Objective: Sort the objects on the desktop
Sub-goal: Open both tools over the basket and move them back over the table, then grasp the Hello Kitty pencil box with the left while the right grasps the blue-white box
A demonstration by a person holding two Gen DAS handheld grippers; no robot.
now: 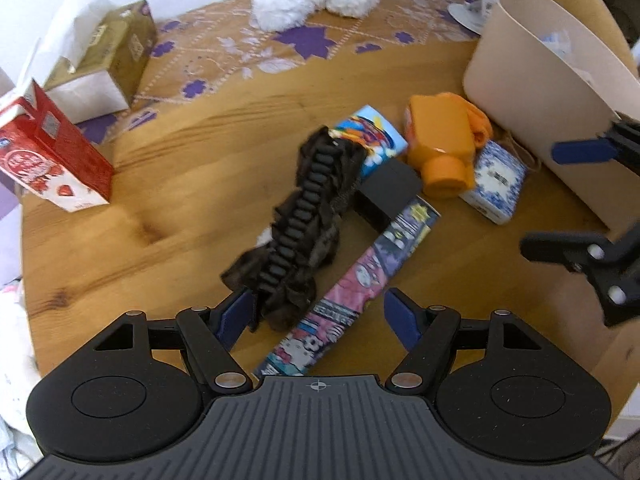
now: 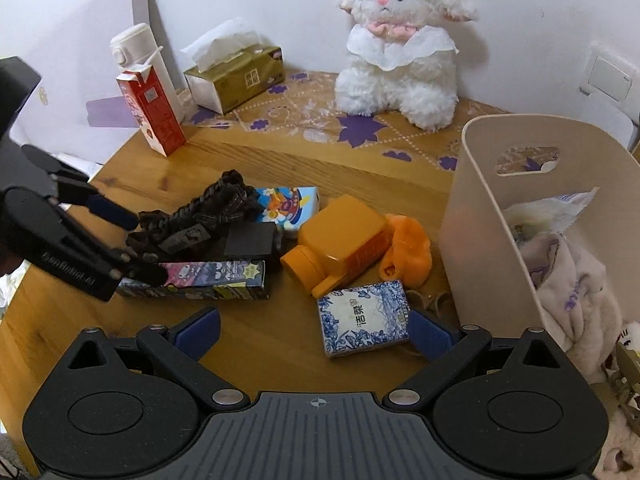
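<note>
On the wooden desk (image 2: 256, 328), the clutter sits in one cluster left of the beige storage bin (image 2: 500, 216): one black ruffled hair band (image 1: 304, 216), one long cartoon-printed box (image 2: 200, 280), one black block (image 2: 250, 240), one orange bottle (image 2: 340, 240), two tissue packets (image 2: 362, 318). Bare wood lies open toward the desk's near edge. The left hand-held gripper (image 1: 320, 316) hangs released over the hair band and long box. The right hand-held gripper (image 2: 314, 330) is spread wide, its right pad just beside the blue-patterned packet.

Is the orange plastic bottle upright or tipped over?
Tipped over: the orange plastic bottle lies on its side on the wooden table, cap pointing sideways.
</note>
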